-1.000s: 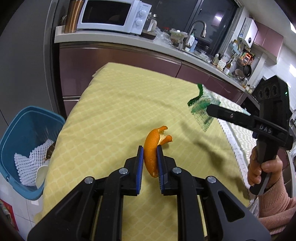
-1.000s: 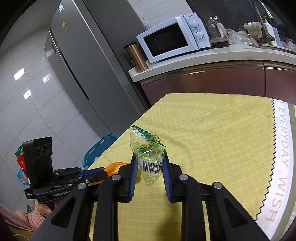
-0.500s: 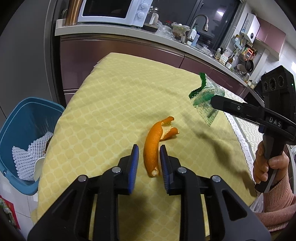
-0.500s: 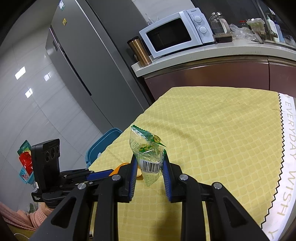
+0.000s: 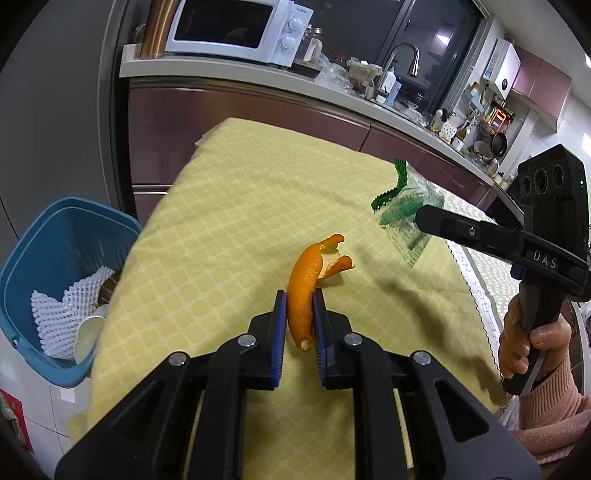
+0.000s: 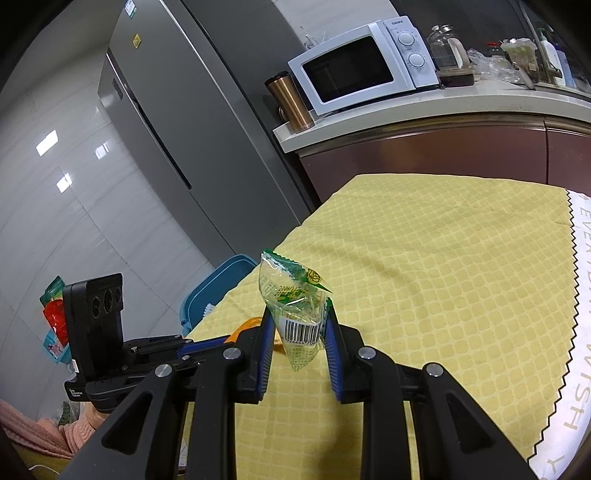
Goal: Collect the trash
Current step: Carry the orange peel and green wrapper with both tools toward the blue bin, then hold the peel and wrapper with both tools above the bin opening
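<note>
My left gripper (image 5: 300,318) is shut on an orange peel (image 5: 308,284) and holds it just above the yellow tablecloth (image 5: 236,221). My right gripper (image 6: 297,332) is shut on a clear green snack wrapper (image 6: 293,306) with a barcode, held above the cloth. The wrapper also shows in the left wrist view (image 5: 404,218), to the right of the peel. A blue trash bin (image 5: 62,266) stands on the floor left of the table, holding white foam netting and a cup. In the right wrist view the bin's rim (image 6: 221,280) shows past the table's left edge.
A kitchen counter (image 5: 258,74) with a white microwave (image 5: 236,29) and a sink runs behind the table. A grey fridge (image 6: 166,129) stands at the left. A white cloth with a zigzag edge (image 6: 576,332) covers the table's right side.
The left gripper let the peel go onto the cloth half a second ago and has shut on it again, lower down. The right gripper has kept hold of the wrapper.
</note>
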Available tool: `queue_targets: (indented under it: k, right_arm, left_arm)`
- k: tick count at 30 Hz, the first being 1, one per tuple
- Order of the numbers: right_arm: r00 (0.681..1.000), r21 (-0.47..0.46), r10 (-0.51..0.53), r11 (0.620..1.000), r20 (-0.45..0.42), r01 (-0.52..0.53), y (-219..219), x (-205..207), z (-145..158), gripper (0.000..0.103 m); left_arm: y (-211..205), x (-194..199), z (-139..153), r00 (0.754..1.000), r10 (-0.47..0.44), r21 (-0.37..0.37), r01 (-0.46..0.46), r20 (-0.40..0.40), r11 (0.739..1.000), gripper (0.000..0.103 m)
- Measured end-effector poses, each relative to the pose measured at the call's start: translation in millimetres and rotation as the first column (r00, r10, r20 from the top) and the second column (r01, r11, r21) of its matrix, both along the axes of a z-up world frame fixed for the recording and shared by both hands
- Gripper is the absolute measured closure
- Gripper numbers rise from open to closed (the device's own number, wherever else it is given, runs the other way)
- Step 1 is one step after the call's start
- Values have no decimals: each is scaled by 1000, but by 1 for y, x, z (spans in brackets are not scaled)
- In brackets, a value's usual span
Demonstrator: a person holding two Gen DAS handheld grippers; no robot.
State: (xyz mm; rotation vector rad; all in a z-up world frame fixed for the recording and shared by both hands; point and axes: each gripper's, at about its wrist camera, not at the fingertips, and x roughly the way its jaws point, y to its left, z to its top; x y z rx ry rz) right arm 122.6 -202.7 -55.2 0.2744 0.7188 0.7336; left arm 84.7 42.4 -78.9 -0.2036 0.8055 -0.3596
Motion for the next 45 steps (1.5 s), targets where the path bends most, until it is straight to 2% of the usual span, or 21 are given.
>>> queue_targets:
  k: [21, 45]
  right_arm:
    - [996, 1, 87, 996, 13, -87, 46, 3, 11, 79]
    - [980, -17, 197, 980, 13, -197, 106, 7, 7, 79]
  left_arm:
    - [50, -16, 20, 993, 101, -8, -101, 57, 995, 89]
    - [111, -29, 31, 969, 233, -19, -232, 87, 973, 89]
